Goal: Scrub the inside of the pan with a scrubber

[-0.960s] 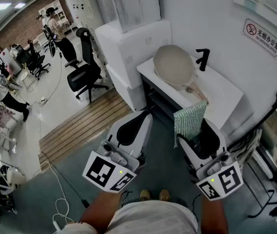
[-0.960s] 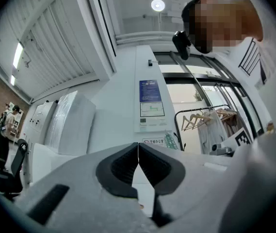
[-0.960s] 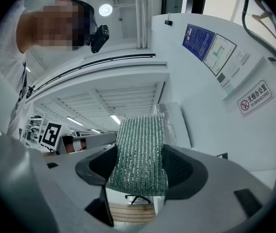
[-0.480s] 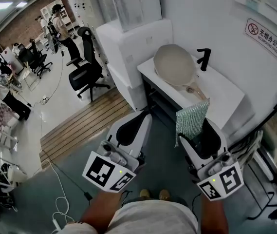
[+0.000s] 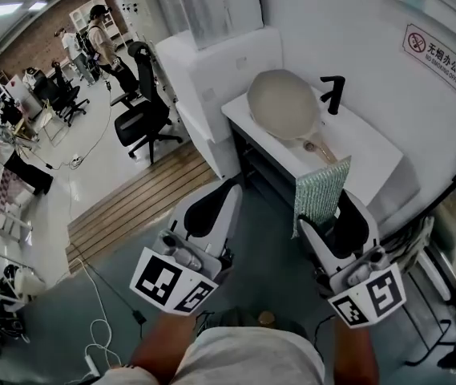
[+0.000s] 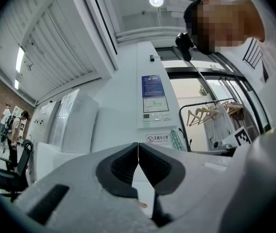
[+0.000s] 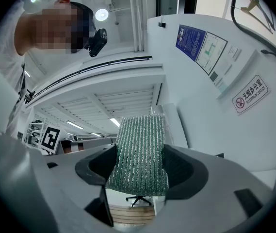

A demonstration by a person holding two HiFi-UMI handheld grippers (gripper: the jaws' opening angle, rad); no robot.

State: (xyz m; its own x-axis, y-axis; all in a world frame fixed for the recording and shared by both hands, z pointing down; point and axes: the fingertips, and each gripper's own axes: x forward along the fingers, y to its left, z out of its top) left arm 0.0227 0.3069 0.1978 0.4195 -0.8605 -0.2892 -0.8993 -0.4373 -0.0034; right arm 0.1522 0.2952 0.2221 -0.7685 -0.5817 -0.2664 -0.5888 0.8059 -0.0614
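While the right tool (image 7: 138, 171) is clamped on the lower part of the scrubber (image 5: 321, 192), the green pad stands up out of its jaws with its long side in line with the tool, and most of it is free above the pads. Beside it, toward the person's other side, the left tool (image 6: 138, 160) has its jaws pressed together with nothing between them. Both tools are tipped a little upward and are held off the desk (image 5: 368, 155), touching nothing on it. The pan (image 5: 284, 104) lies ahead of both, on the desk beyond the scrubber's free end, with its pale inside facing up and open to reach. Its long axis runs from the bowl at the far end back along the handle (image 5: 317, 147), which points roughly toward the right tool; in the head view the handle's near end shows just past the scrubber's top edge. The bowl therefore sits ahead of the right tool and a little toward the left tool's side, next to the black faucet (image 5: 333, 95) on its far right. The right tool looks clearly nearer to the pan, while the left tool stands well apart from it. By my reading, the scrubber has to travel forward along the line of the handle and then tip down into the bowl.
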